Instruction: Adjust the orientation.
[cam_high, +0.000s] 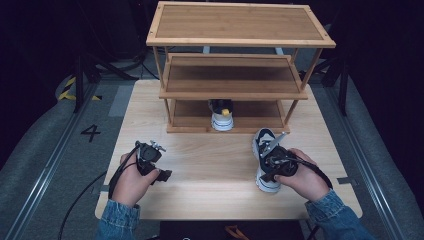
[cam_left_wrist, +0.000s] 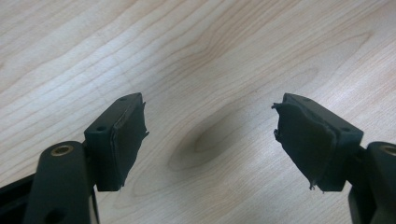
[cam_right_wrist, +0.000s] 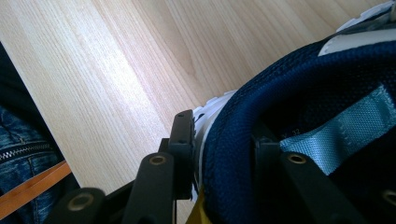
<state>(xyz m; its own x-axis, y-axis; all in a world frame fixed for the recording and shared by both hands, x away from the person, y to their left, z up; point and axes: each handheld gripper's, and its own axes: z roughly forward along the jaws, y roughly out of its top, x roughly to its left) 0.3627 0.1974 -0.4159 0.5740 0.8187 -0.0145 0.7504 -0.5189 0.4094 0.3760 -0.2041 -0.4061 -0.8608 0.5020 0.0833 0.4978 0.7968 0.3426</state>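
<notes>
A white sneaker with a dark blue lining (cam_high: 263, 141) lies on the wooden table (cam_high: 210, 155) at the front right, toe towards the rack. My right gripper (cam_high: 274, 162) is over its heel end. In the right gripper view the right gripper (cam_right_wrist: 224, 144) is shut on the padded blue collar of the sneaker (cam_right_wrist: 303, 79), one jaw outside the white side and one inside by the light blue tag. My left gripper (cam_high: 155, 162) is at the front left. In the left gripper view the left gripper (cam_left_wrist: 210, 140) stands open over bare wood with nothing between its pads.
A three-tier bamboo shoe rack (cam_high: 240, 30) stands at the back of the table. A matching sneaker (cam_high: 221, 116) sits on its bottom shelf, heel towards me. Dark floor and stands surround the table.
</notes>
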